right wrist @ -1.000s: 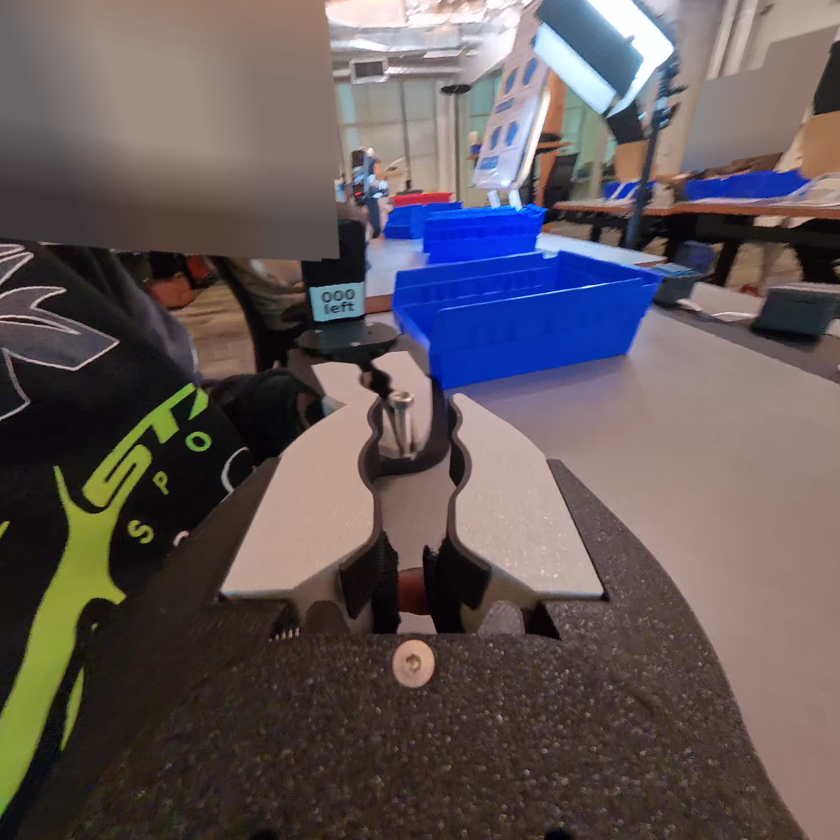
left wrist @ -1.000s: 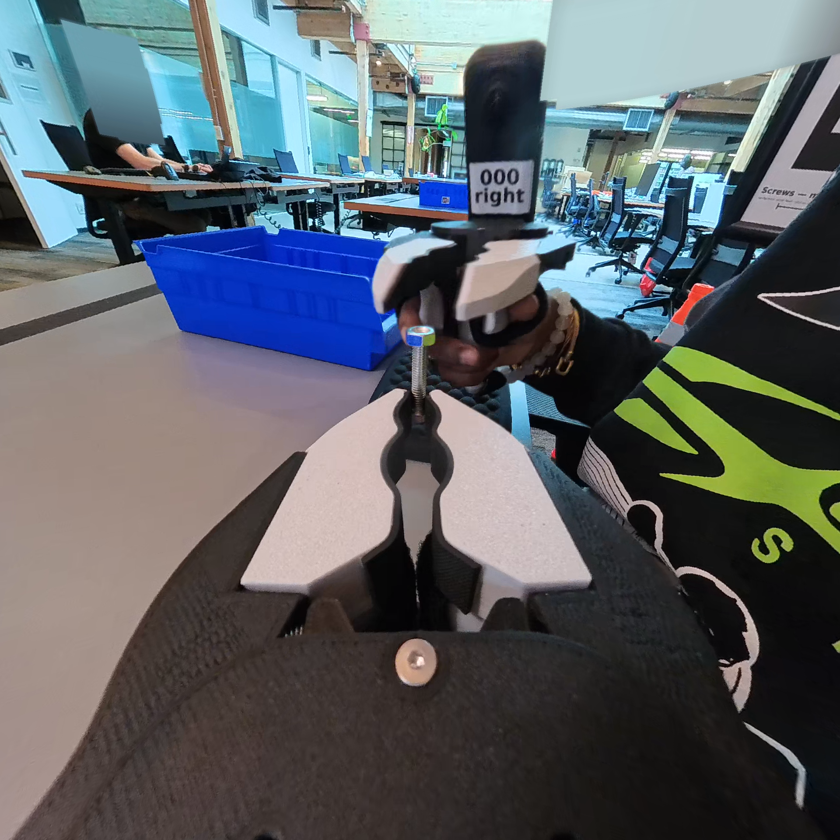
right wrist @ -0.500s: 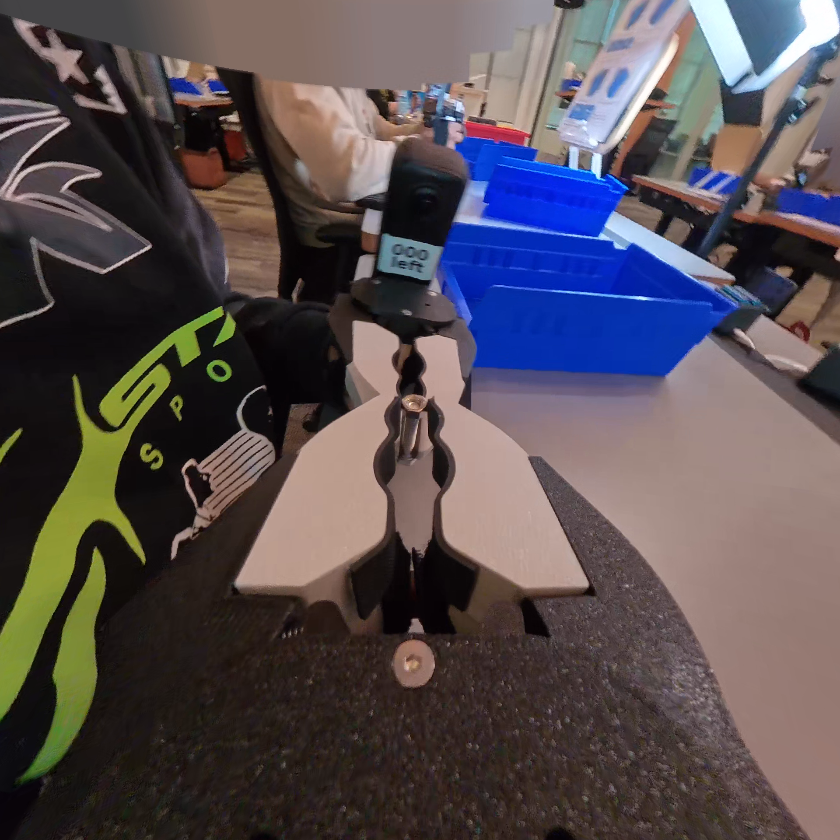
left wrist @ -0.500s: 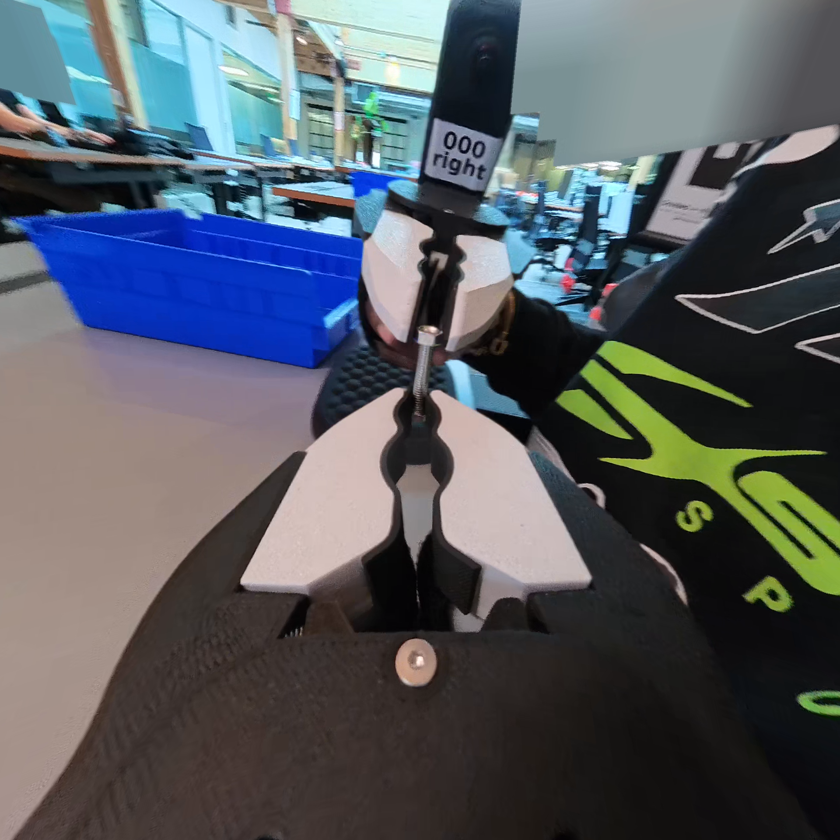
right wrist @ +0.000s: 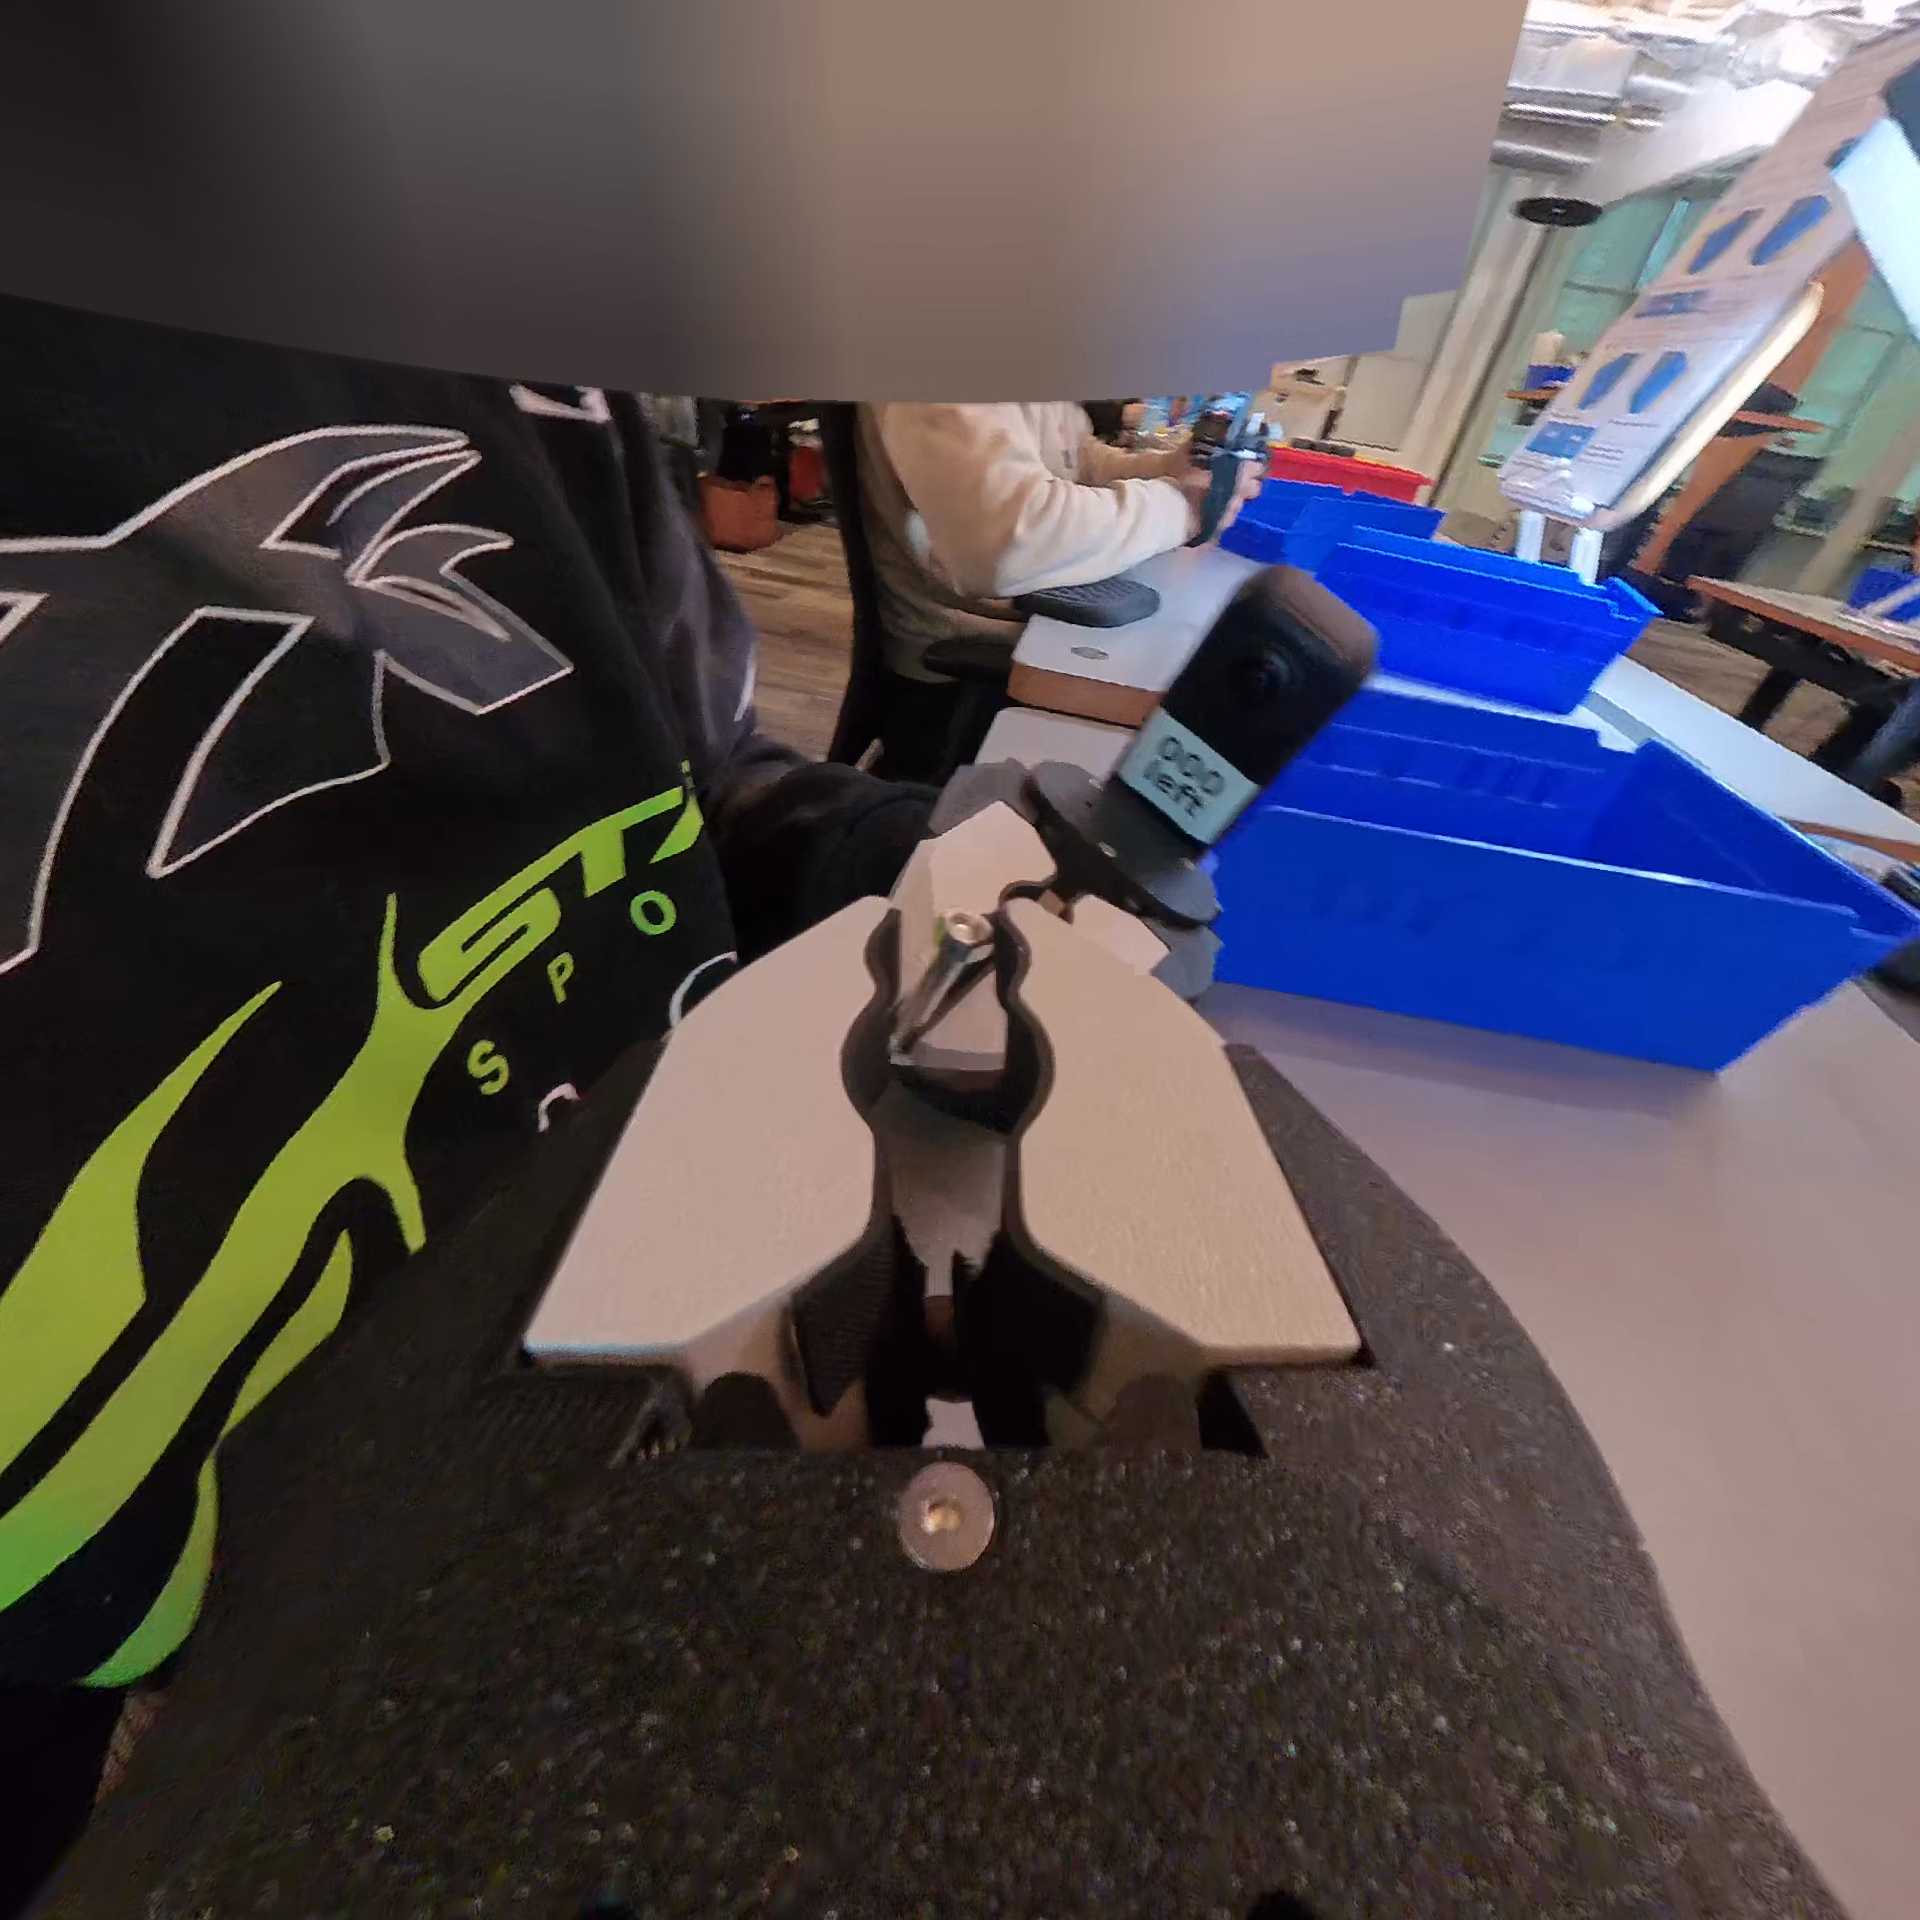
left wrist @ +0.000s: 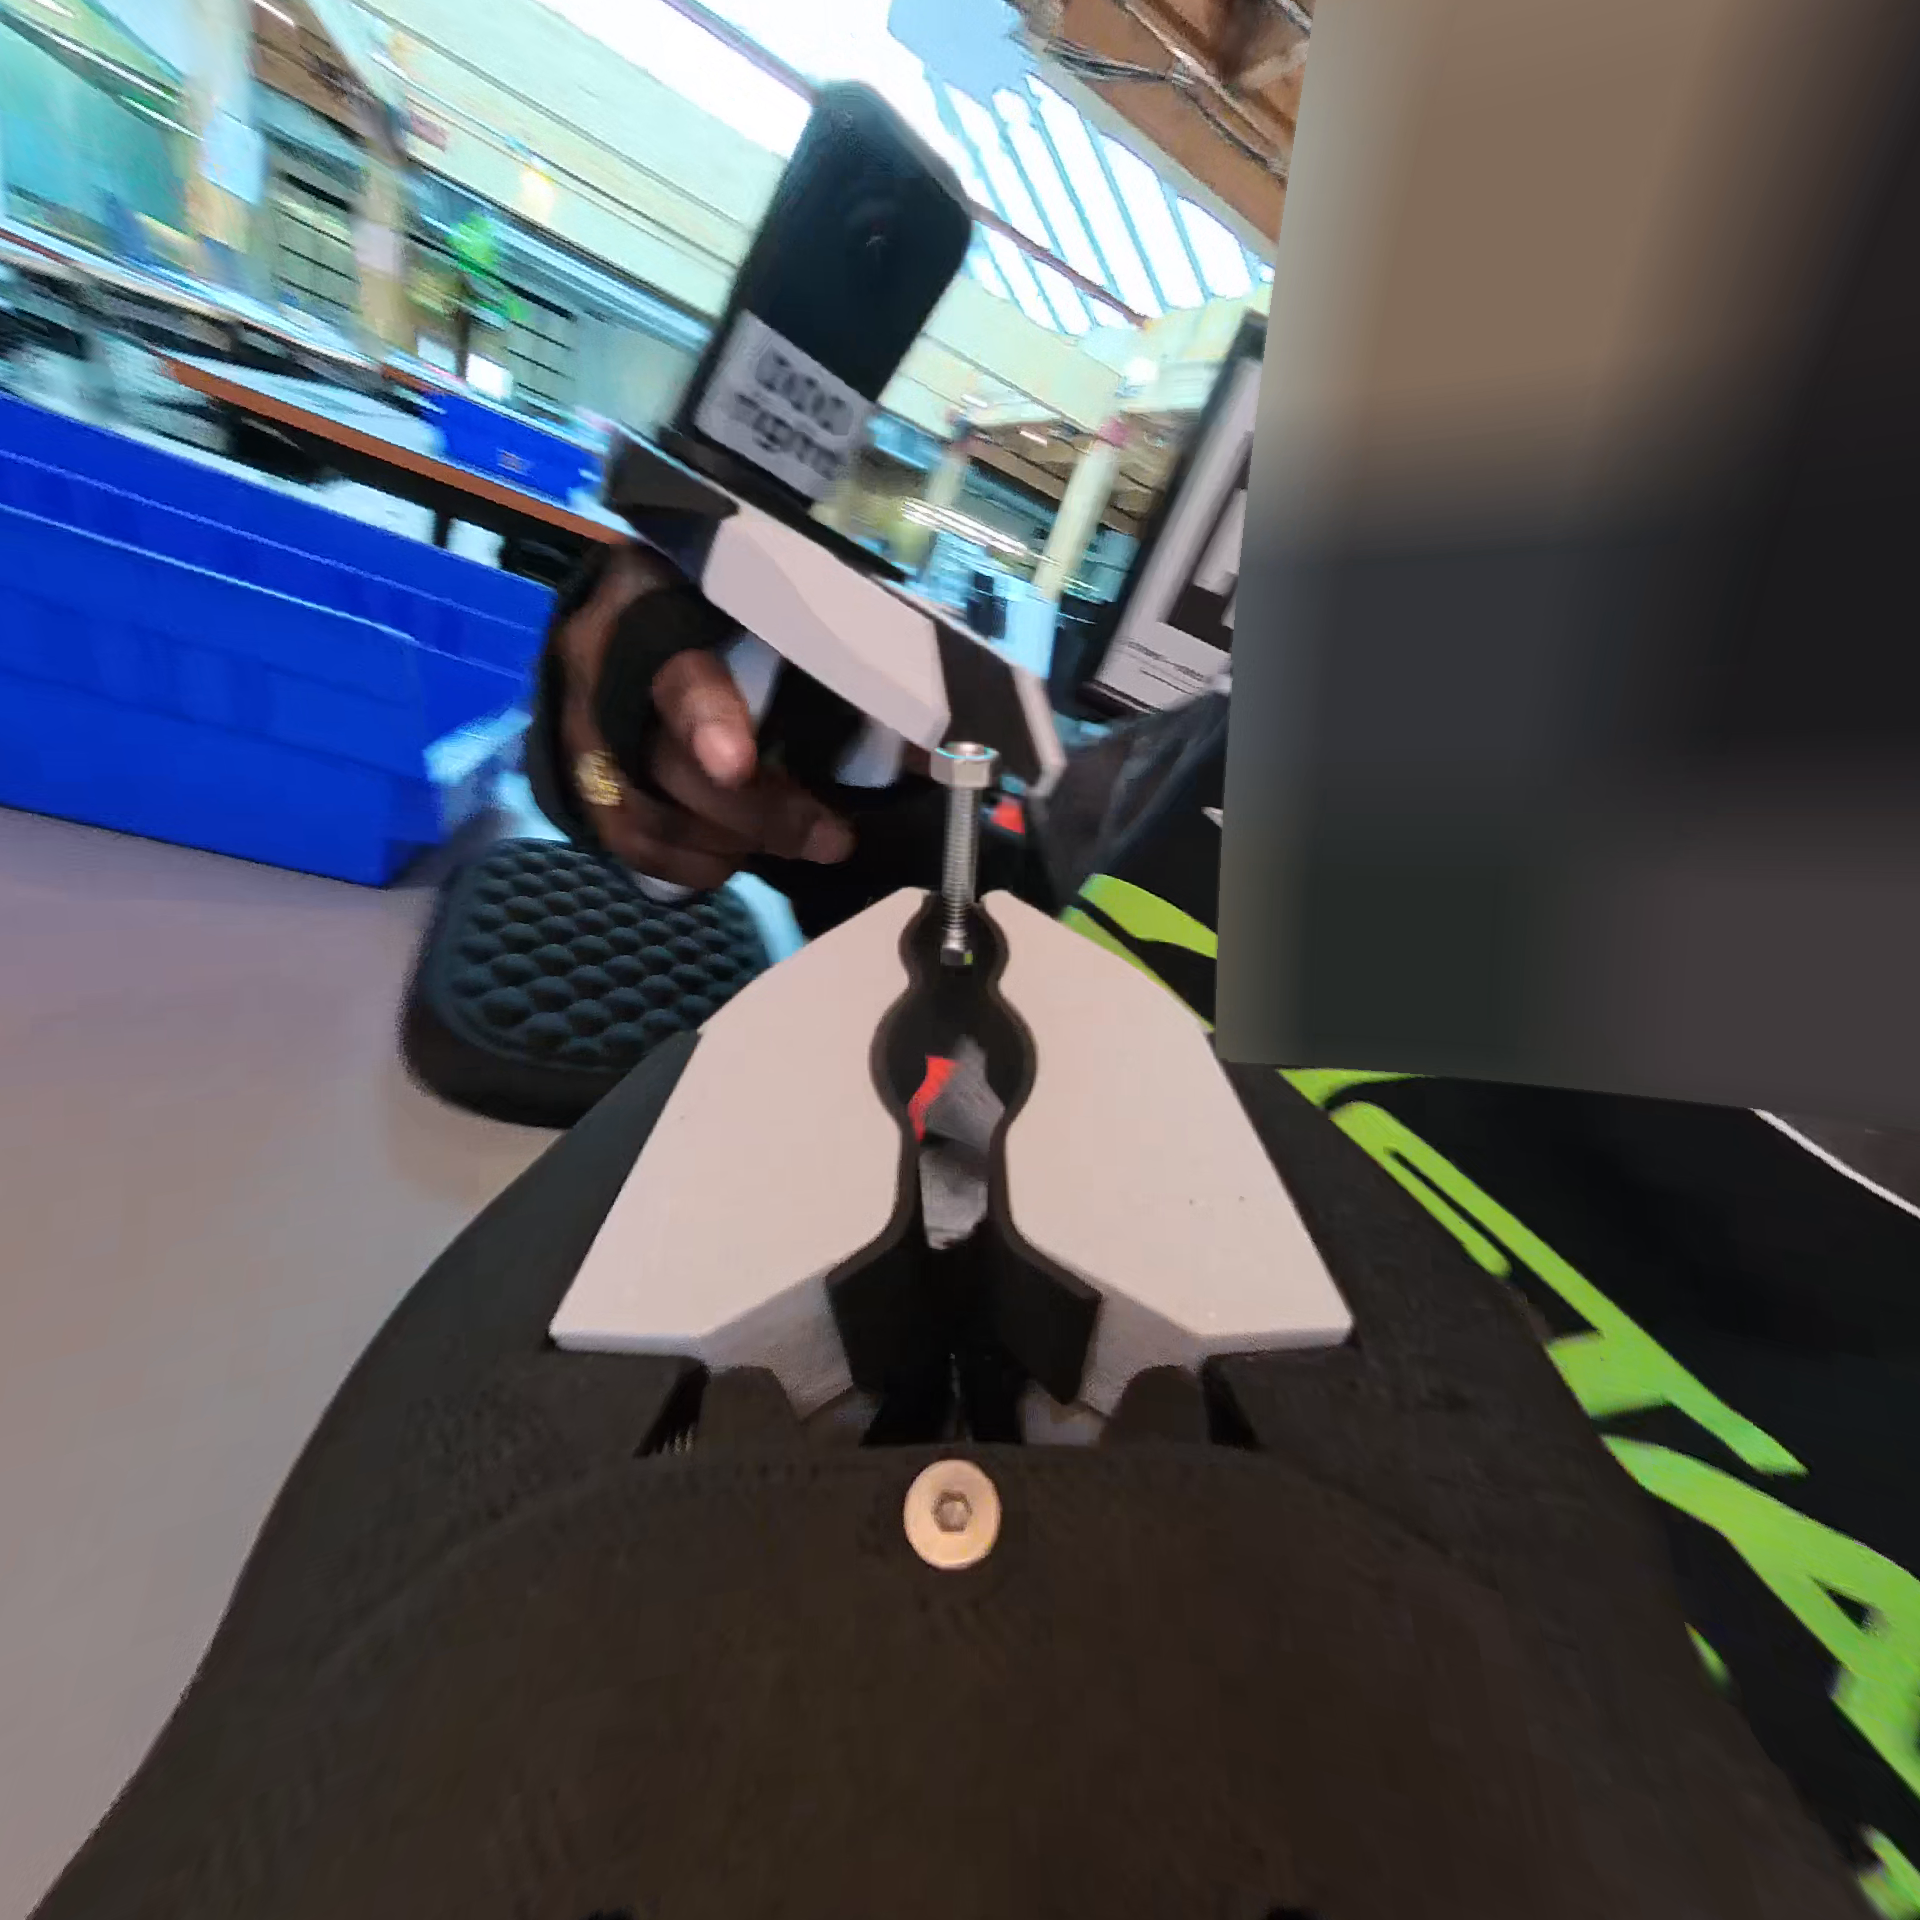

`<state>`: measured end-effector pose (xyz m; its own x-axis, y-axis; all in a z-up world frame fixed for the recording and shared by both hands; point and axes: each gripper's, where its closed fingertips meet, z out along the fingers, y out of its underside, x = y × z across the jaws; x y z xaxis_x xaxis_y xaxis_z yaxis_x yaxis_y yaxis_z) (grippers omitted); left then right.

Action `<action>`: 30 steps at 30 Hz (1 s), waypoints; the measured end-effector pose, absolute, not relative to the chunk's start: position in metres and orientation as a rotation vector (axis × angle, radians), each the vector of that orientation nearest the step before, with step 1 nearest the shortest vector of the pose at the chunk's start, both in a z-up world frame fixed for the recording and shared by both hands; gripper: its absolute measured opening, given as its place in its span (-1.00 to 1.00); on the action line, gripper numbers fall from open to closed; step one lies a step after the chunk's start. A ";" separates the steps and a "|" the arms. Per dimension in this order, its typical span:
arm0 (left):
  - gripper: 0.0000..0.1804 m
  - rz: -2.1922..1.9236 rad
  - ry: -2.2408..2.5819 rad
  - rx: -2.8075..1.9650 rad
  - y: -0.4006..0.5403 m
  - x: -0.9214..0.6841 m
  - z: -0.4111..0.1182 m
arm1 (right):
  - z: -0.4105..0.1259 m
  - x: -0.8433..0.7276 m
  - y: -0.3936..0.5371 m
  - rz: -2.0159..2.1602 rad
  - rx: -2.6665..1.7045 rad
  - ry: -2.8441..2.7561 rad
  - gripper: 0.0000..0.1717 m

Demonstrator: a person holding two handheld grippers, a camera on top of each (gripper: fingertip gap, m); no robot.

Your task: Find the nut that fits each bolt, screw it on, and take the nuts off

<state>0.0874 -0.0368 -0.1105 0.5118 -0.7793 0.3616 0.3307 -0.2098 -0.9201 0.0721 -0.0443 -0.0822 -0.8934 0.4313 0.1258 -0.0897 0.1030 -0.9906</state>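
My left gripper (left wrist: 956,906) is shut on the lower end of a silver bolt (left wrist: 958,862), which stands straight out from its tips. A hex nut (left wrist: 964,767) sits on the bolt's far end. My right gripper (left wrist: 982,750) is rolled on its side with its fingertips around that nut. In the right wrist view the nut (right wrist: 961,925) lies end-on between the right gripper's (right wrist: 951,927) tips. A gap shows beside the nut, so the jaws stand open. Behind it is the left gripper (right wrist: 914,1044) with the bolt (right wrist: 928,992).
A blue bin (left wrist: 208,675) stands on the grey table (left wrist: 208,1195); it also shows in the right wrist view (right wrist: 1507,914). A black honeycomb pad (left wrist: 582,966) lies near the table edge. The person's black and green shirt (right wrist: 312,935) is close. Another person sits far off (right wrist: 1018,499). Only a small space, under 4 cm, lies between the two pairs of fingers.
The right gripper closed on the nut, rolled over to one side with it, and has now opened a little around it. The left gripper has kept its hold on the bolt.
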 end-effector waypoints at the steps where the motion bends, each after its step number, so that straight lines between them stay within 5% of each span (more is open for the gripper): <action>1: -0.94 -0.973 0.358 -1.462 -0.030 0.079 -0.110 | -0.081 0.066 -0.038 1.843 -0.410 -1.962 -0.71; 9: -0.94 -0.170 0.117 -1.559 -0.003 0.031 -0.119 | -0.092 0.021 -0.010 1.806 -0.997 -1.546 -0.46; 24: -0.94 -0.254 0.102 -1.533 -0.005 0.036 -0.123 | -0.090 0.024 0.000 1.760 -0.957 -1.541 -0.55; 30: -0.94 -0.188 0.122 -1.561 -0.004 0.035 -0.126 | -0.094 0.024 -0.015 1.687 -0.905 -1.663 -0.73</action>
